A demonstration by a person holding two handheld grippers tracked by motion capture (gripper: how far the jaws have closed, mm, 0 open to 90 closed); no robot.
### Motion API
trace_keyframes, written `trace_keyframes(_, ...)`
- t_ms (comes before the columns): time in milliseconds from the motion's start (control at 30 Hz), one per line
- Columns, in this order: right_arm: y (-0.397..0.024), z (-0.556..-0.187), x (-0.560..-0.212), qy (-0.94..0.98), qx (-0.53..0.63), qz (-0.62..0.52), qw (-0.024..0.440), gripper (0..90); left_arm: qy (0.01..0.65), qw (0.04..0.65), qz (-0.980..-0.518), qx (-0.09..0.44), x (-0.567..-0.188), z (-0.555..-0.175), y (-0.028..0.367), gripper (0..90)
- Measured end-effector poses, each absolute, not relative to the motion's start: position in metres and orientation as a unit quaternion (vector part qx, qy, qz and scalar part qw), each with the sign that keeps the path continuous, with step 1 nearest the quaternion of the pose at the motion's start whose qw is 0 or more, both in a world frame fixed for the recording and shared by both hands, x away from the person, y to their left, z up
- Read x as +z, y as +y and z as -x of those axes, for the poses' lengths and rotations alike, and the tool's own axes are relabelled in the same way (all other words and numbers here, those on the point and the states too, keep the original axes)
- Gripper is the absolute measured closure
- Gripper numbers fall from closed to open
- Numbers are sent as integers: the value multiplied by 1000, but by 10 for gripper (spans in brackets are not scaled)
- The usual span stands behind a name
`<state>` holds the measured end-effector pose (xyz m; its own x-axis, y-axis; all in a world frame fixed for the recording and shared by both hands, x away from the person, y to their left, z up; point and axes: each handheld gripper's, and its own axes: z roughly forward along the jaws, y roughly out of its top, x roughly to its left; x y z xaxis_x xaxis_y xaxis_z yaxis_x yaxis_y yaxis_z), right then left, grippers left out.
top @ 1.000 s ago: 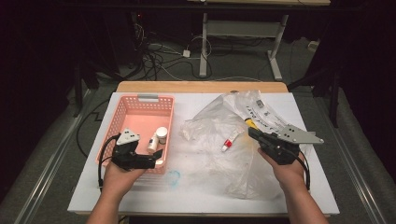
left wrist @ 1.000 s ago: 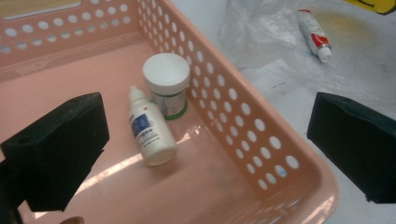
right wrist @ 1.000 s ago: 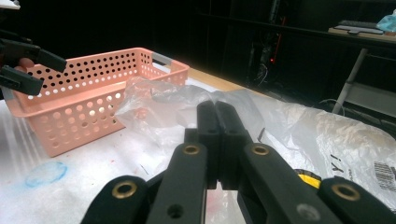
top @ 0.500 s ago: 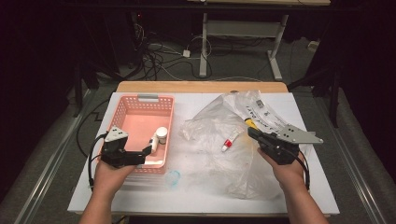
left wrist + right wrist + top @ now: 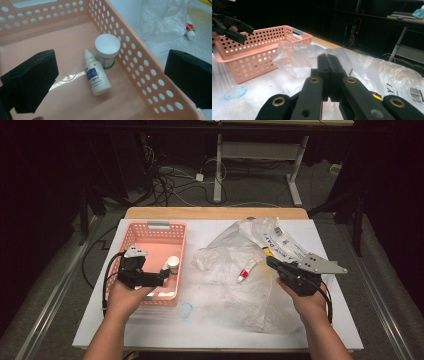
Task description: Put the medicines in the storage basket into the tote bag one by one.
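Observation:
A pink perforated basket [image 5: 150, 231] stands on the left of the white table. In it a white dropper bottle [image 5: 96, 77] lies on its side next to an upright white-capped jar [image 5: 107, 48]. My left gripper [image 5: 161, 275] hovers over the basket's near right part, open, with its jaws spread either side of the bottle and nothing between the pads [image 5: 32, 80]. My right gripper [image 5: 272, 262] is shut, low over a crumpled clear plastic bag [image 5: 235, 255]; whether it pinches the film I cannot tell. A red and white tube [image 5: 246, 270] lies on the bag.
A blue smear [image 5: 186, 310] marks the table in front of the basket. The bag has a printed label [image 5: 280, 237] and spreads over the table's right half. Cables and desk legs stand on the dark floor beyond the far edge.
My left gripper has drawn back from the basket's front right corner, a little to the left and up. The right gripper has stayed still.

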<state>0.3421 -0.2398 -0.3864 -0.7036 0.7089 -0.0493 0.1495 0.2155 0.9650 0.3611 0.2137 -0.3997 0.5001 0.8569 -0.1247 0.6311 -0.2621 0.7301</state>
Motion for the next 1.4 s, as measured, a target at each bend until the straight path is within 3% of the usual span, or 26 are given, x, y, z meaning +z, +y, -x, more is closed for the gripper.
trace_keyframes(267, -238, -342, -387, 740, 554, -287, 252, 900, 476, 363, -786, 153, -397, -381, 207, 7)
trace_keyframes(567, -239, -343, -388, 740, 553, -290, 251, 900, 477, 341, -801, 118, -405, -413, 200, 231)
trace_keyframes(767, -239, -343, -389, 740, 553, -291, 249, 900, 486, 329, -804, 93, -412, -427, 195, 328)
trace_keyframes(1400, -239, -344, -390, 742, 551, -291, 248, 900, 481, 305, -819, 67, -423, -442, 190, 397)
